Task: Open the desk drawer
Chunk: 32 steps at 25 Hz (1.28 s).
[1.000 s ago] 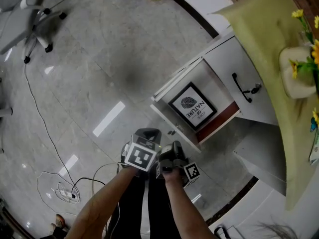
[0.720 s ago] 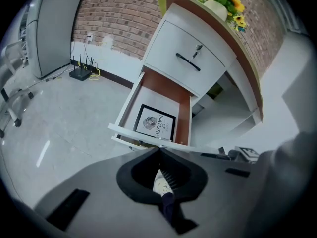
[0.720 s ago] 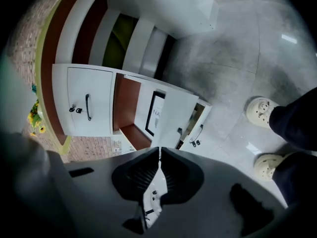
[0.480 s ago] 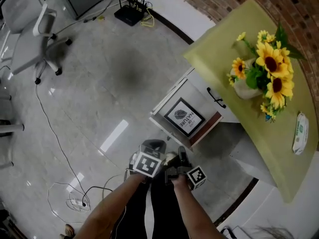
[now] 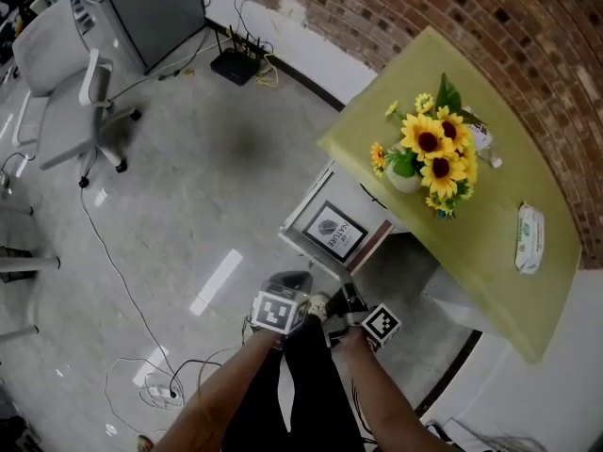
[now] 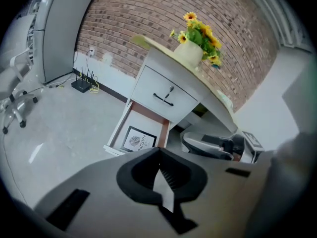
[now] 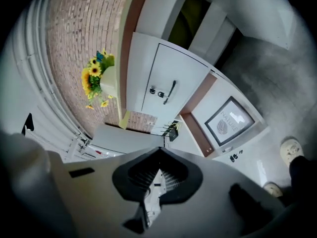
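We see the white lower drawer (image 5: 306, 250) of the counter pulled well out over the glossy grey floor (image 5: 188, 177). A black-framed leaf print (image 5: 336, 232) lies flat inside it. Above it, the white upper drawer front (image 6: 148, 90) with its black bar handle (image 6: 163, 99) sits pushed in. An olive-green cloth (image 5: 485, 276) covers the counter top. On the cloth a pale vase of sunflowers (image 5: 426, 153) stands toward the left end, and a soft white packet (image 5: 529, 237) lies further right, well apart from the vase.

We hold both grippers side by side on the near side of the open drawer, apart from it and touching nothing. The left gripper (image 5: 288, 281) has its jaws clenched together with nothing between them, and its own view looks out at the open drawer. The right gripper (image 5: 347, 297) is just beside it. Its jaws are likewise pressed together and empty.

At the far left, a grey office chair (image 5: 66, 73) stands on the floor. A black router (image 5: 236, 64) sits at the foot of the red brick wall (image 5: 396, 8).
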{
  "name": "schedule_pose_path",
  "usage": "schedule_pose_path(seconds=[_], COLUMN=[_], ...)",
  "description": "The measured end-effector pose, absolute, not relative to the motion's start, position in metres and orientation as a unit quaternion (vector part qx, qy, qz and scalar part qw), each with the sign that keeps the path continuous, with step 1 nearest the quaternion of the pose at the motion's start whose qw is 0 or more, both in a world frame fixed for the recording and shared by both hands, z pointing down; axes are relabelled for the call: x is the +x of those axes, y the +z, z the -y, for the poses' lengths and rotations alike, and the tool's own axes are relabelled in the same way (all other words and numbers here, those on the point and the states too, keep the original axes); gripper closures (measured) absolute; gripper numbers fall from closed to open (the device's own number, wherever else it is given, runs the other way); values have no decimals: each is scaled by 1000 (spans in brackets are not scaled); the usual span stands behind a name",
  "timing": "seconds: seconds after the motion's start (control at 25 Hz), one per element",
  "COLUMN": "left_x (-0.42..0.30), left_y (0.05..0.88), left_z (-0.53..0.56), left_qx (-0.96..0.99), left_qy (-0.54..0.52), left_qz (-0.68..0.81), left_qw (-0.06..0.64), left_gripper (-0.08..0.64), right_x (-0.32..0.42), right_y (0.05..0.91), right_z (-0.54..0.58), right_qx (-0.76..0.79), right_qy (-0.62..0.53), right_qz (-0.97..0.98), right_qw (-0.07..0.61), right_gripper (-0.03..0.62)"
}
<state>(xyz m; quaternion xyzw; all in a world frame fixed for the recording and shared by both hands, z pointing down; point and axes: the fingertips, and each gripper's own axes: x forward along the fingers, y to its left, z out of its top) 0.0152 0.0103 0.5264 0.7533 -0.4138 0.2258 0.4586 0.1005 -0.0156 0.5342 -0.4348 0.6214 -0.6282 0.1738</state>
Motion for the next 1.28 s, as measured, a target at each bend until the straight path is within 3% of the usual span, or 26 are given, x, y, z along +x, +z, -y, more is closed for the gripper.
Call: schedule_pose_path(seconds=[0.44, 0.76, 1.28], left_x=[21, 33, 43], left_y=[426, 371, 342], left_z=[-6, -30, -21], left_qx=[763, 771, 796], left_qy=[176, 143, 166], left_qz=[448, 458, 450], left_qw=[432, 418, 369], left_gripper=[551, 551, 551], right_x=[88, 85, 141], right_y=[414, 352, 315], right_z=[-6, -29, -11], right_qx=[-371, -353, -412], right_qy=[-601, -554, -510], right_qz=[-687, -747, -739], right_qw=[174, 101, 158], right_gripper=[580, 580, 580])
